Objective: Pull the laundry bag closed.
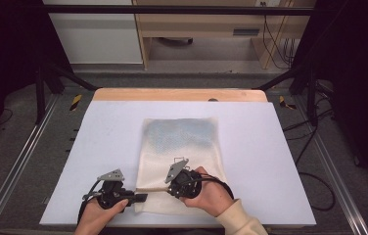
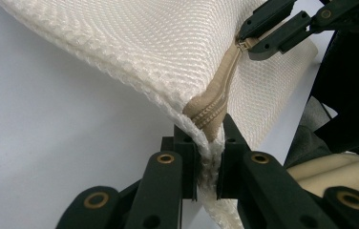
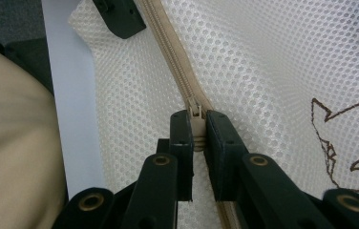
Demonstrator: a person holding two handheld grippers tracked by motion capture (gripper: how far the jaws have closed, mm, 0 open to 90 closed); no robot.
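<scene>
A white mesh bag (image 1: 179, 142) lies flat on the pale table (image 1: 103, 142), its beige zipper (image 1: 152, 190) running along the near edge. My left gripper (image 1: 142, 198) is shut on the bag's near left corner at the zipper's end (image 2: 209, 138), and the mesh (image 2: 134, 43) lifts into a fold there. My right gripper (image 1: 170, 187) is shut on the zipper pull (image 3: 196, 113), a short way along the zipper (image 3: 168, 52) from the left one. The right gripper's tips (image 2: 247, 42) also show in the left gripper view. A left jaw shows at the top of the right gripper view.
A brown stitched outline (image 3: 330, 143) marks the bag's face. The table has a wooden far edge (image 1: 179, 94). Black frame posts (image 1: 40, 83) and cables (image 1: 314, 142) flank it. A beige sleeve (image 1: 238, 220) rests at the near edge.
</scene>
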